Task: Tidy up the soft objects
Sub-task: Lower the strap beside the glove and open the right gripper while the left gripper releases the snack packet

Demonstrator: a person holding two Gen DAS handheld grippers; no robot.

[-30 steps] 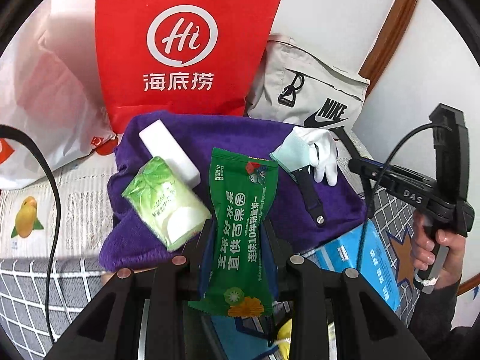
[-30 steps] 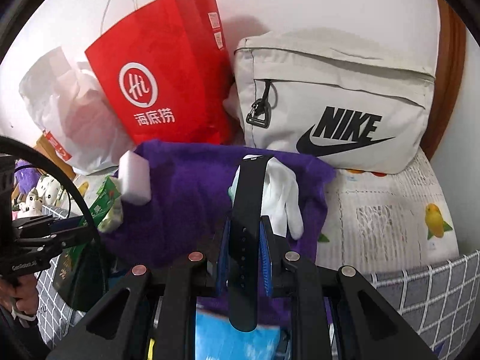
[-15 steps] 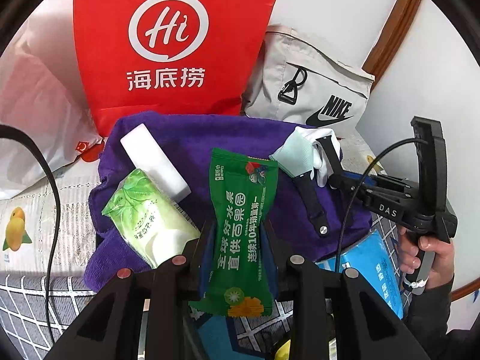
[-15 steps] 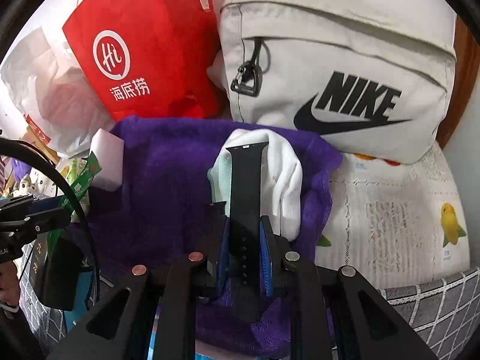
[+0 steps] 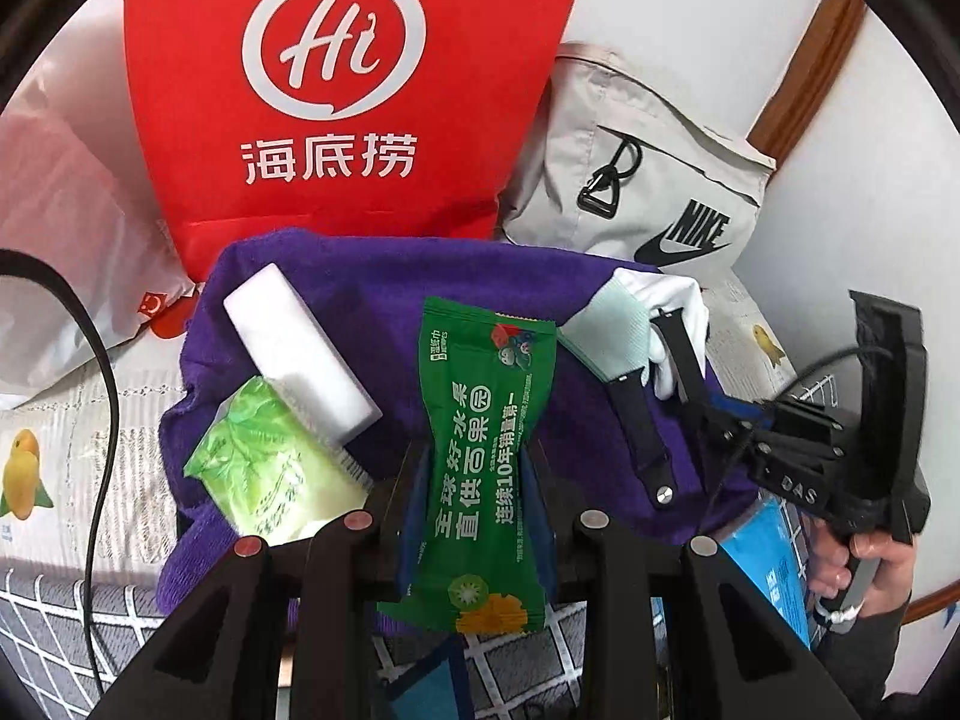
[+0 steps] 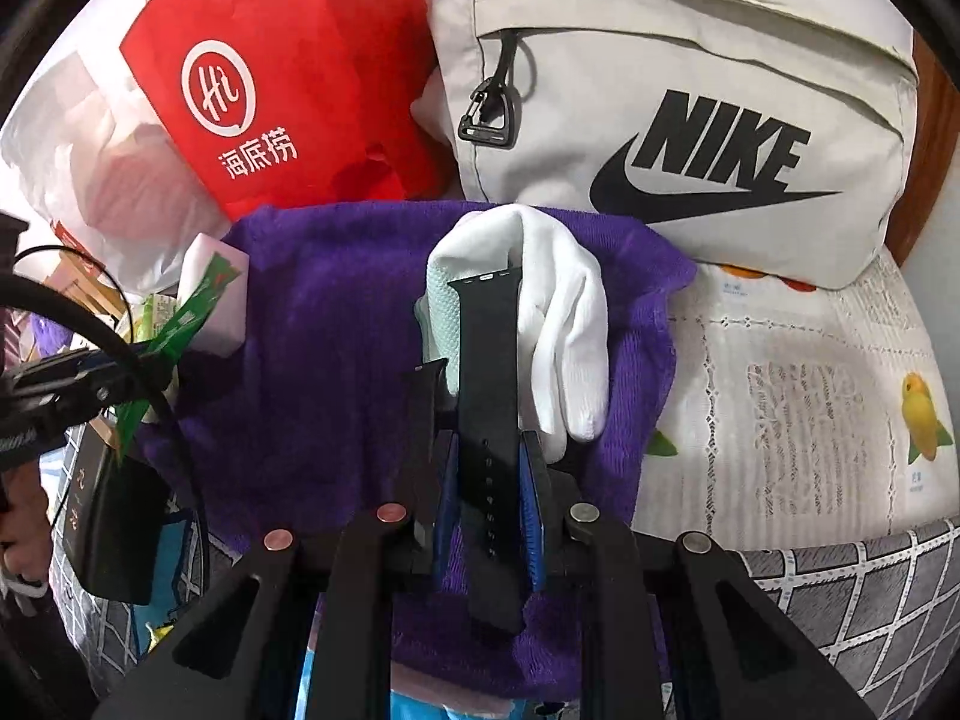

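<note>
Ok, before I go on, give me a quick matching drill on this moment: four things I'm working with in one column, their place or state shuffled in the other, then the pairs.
Things
1. green snack packet
2. black watch strap
3. white sponge block
4. white glove

Places or states
A. lying on the purple towel, its far end against the light green tissue pack
B. clamped in the right gripper
C. lying on the towel under the strap's far end
D. clamped in the left gripper

Pairs: 1-D, 2-B, 3-A, 4-C
</note>
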